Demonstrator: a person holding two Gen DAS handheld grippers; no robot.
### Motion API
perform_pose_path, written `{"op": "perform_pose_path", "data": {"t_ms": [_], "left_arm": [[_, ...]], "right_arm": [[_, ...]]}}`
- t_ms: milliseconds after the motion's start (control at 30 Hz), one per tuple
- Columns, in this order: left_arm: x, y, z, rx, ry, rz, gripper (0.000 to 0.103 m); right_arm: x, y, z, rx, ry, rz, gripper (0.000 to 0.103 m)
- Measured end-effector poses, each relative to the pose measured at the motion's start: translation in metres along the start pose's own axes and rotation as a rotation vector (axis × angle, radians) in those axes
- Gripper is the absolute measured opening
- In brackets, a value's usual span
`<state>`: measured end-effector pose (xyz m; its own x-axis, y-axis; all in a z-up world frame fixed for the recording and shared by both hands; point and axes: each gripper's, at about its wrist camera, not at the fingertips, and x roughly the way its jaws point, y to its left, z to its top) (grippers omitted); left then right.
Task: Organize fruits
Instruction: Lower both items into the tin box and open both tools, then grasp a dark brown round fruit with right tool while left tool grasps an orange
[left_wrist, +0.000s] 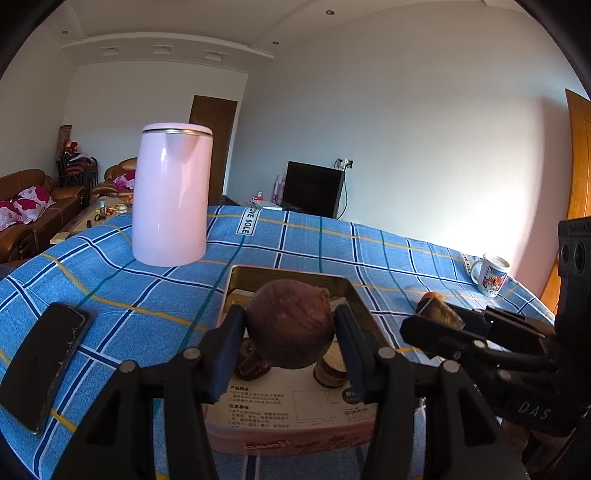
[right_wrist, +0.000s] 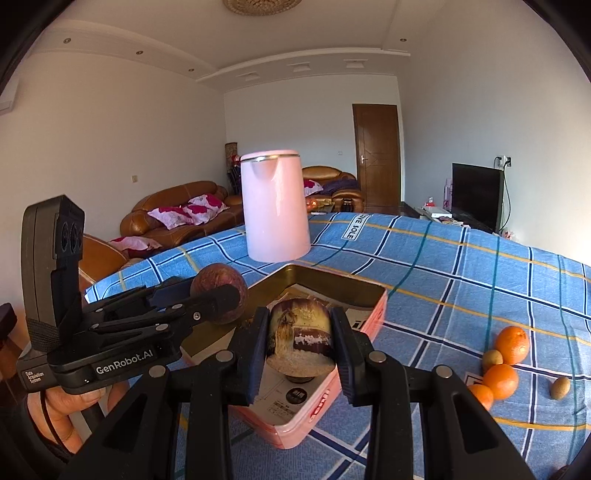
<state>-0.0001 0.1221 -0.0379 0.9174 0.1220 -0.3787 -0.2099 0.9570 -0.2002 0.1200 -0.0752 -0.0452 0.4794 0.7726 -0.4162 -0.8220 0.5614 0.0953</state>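
Observation:
My left gripper is shut on a round brown-purple fruit and holds it above the pink tin box. My right gripper is shut on a cut brown fruit piece with a pale flat face, also held over the tin. Each gripper shows in the other view: the right one at the tin's right side, the left one at its left. Two more brown fruit pieces lie in the tin. Three oranges and two small brown-green fruits lie on the cloth at the right.
A tall pink kettle stands behind the tin on the blue checked tablecloth. A black phone lies at the left. A printed mug stands at the far right. Sofas, a door and a TV are beyond the table.

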Motion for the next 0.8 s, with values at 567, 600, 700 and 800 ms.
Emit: {"op": "perform_pose_path", "data": {"t_ms": [567,600,700,800], "left_arm": [[-0.004,0.008,-0.006,0.006,0.022,0.029,0.064],[-0.004,0.008,-0.005,0.007,0.021,0.03,0.064],[-0.009,0.005,-0.002,0.011,0.003,0.027,0.071],[-0.011,-0.004,0.0,0.024,-0.005,0.014,0.076]], "right_arm": [[0.054,0.008,-0.013,-0.007,0.247,0.028,0.049],[0.05,0.009,-0.013,-0.009,0.234,0.037,0.06],[0.039,0.01,-0.013,-0.021,0.202,0.021,0.066],[0.019,-0.001,-0.019,-0.015,0.182,-0.018,0.066]]}}
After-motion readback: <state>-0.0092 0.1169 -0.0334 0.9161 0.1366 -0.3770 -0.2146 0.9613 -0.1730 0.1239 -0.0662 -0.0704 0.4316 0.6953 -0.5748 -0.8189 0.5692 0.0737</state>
